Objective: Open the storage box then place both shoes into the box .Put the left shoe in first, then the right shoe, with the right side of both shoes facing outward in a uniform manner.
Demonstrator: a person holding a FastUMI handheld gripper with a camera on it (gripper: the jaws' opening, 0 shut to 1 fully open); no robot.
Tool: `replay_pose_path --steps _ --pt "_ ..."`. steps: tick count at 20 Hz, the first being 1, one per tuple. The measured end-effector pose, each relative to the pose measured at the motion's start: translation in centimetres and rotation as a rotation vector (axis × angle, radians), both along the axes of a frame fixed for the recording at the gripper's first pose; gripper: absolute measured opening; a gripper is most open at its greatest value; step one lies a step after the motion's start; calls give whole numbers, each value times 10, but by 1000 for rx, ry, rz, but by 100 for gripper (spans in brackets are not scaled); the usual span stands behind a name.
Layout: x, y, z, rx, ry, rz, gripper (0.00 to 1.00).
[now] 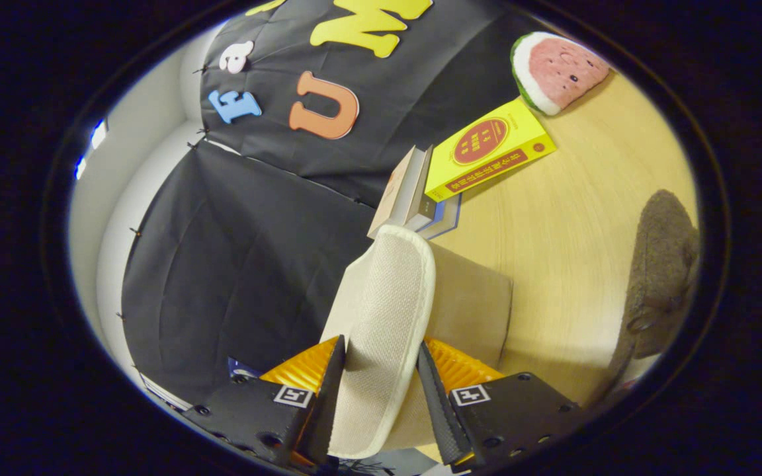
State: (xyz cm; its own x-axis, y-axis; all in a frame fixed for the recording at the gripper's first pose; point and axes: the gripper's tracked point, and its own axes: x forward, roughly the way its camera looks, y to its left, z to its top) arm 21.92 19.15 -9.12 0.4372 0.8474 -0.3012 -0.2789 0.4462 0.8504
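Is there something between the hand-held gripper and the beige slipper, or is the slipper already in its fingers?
Nothing stands between them. The hand-held gripper is shut on the beige slipper, one finger pressing each side. The stacked books and the brown shoe lie beyond on the wooden table.

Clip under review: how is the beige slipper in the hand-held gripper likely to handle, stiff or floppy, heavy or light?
The slipper stands out beyond the hand-held gripper without sagging, so its sole seems fairly stiff. The woven fabric probably grips well rather than slipping. It looks thin and probably light, held by both fingers alone.
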Motion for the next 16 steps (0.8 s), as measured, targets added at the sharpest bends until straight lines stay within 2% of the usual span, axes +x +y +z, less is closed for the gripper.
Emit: replay_pose_path --steps 2,6,9,11,12,14,15,16 --pt "0 -2 1 -18 -9 -6 57" --pt "5 -5 5 -58 -24 -19 56" --pt "1 -8 6 -92 -15 -29 33" --pt "4 -8 20 -54 15 -46 18" --pt "4 -12 23 -64 11 -54 14" --pt "4 -11 28 -89 9 -57 14" --pt "3 -14 36 -97 12 -66 5" --pt "2 -8 38 -109 5 -72 4"
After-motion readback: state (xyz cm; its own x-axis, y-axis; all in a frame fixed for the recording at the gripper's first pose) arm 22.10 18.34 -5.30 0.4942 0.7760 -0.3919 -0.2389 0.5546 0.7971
